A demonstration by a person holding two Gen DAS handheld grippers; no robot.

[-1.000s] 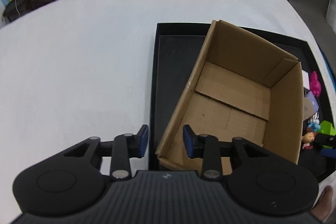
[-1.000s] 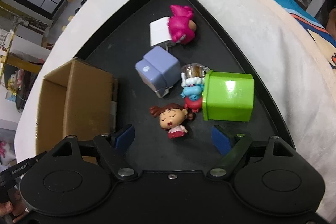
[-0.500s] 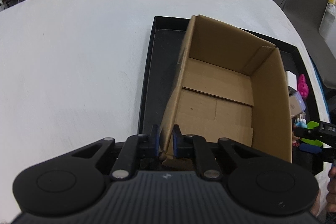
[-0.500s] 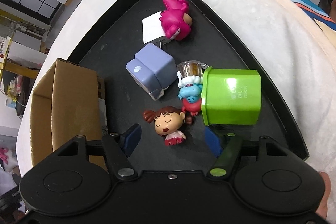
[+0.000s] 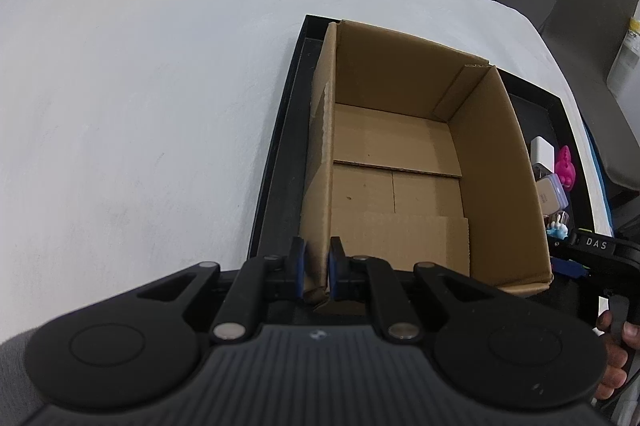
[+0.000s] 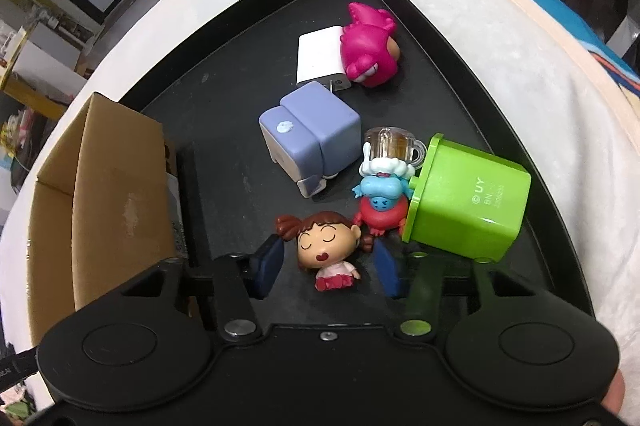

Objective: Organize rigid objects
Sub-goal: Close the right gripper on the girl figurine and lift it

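While the right hand lines up its grab, here's how I read the layout, line by line:

right gripper: the black two-finger right gripper (image 6: 328,266) has its jaws just been closing, with the little brown-haired, closed-eyed plastic girl figurine (image 6: 324,246) sitting between the blue pads. Can't see the pads actually pressing on her yet, so I'd call it not quite clamped.

which way the toy lies: dead ahead of the right gripper and right at its tips, lying on her back on the black plastic tray (image 6: 224,162). Her long axis, head to skirt, runs roughly along the fingers, head pointing away from the camera.

nearer hand: the right one, easily. The left is busy elsewhere.

left gripper: the black left gripper (image 5: 317,266) is pinched together on the near-left corner wall of the open brown cardboard box (image 5: 400,162), looks like it's steadying it.

where she's headed, my guess: the box sits on the same tray, off to the left of the figurine in the right wrist view, and nothing is in it.

tight spot: the red-and-blue plastic creature figurine (image 6: 380,198) touches her on the right, and the tipped-over lime green plastic cup (image 6: 468,202) lies just beside that, near the right finger.

readable writing: "UY" and "BN" moulded on the green cup's base, smaller characters under them too small to read. "DAS" on the other gripper's body, seen at the edge of the left wrist view.
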